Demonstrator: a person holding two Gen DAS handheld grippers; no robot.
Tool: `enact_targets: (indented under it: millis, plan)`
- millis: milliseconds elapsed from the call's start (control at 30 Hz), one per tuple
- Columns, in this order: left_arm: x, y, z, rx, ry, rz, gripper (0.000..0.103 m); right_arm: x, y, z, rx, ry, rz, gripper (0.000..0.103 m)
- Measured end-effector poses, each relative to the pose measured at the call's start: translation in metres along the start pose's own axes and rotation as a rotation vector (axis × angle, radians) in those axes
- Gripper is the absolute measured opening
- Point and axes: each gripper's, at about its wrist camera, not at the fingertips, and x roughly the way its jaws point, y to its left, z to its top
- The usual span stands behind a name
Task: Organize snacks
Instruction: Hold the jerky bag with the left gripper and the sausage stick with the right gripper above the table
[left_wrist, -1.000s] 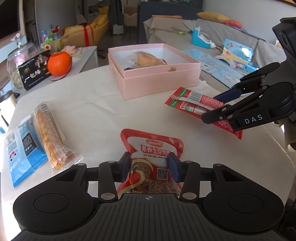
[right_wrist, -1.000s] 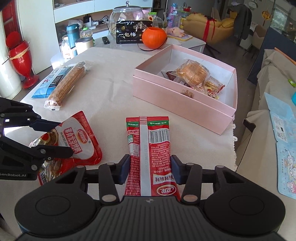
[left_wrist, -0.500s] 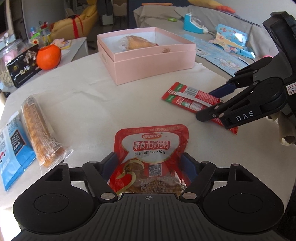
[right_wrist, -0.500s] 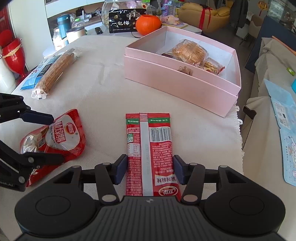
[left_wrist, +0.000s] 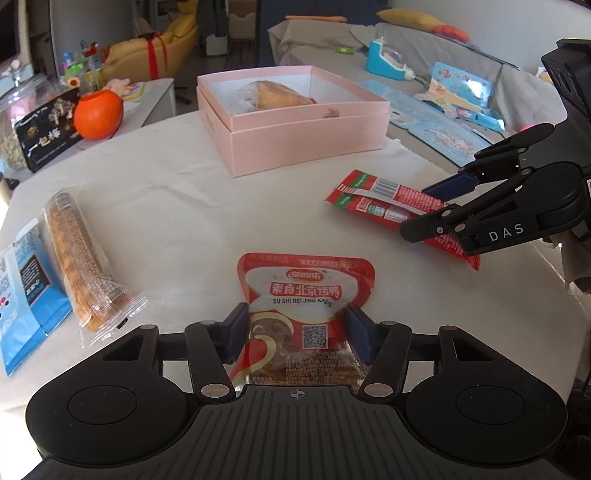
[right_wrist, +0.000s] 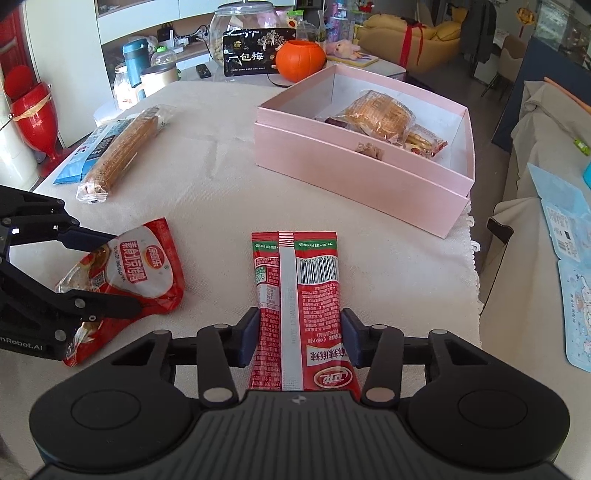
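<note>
Red foil pouch (left_wrist: 306, 295), light, soft, slippery: left gripper (left_wrist: 295, 332) just closed on lower edges; red stick pack (right_wrist: 299, 306), pink box (right_wrist: 362, 166) at 1 o'clock: right gripper (right_wrist: 300, 338) closed, clamping its sides

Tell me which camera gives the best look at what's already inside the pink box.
The right wrist view: it looks down into the pink box, showing a wrapped round pastry and small packets beside it. The left wrist view sees the box from lower, so its wall hides everything except the pastry's top.

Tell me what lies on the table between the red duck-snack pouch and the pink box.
Nothing: in the left wrist view, only bare cream tablecloth runs from the red pouch to the pink box. The right wrist view agrees.
</note>
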Motion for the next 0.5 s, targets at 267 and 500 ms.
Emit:
enact_targets:
  millis: [267,500]
  plan:
    - [-0.017,0.0,0.004,0.01,-0.056,0.001,0.054,-0.019,-0.009,0.006,0.02,-0.043,-0.03,0.046]
    - [0.003,-0.005,0.0,0.067,0.037,0.014,0.071,-0.007,-0.007,0.001,0.026,-0.009,-0.024,0.046]
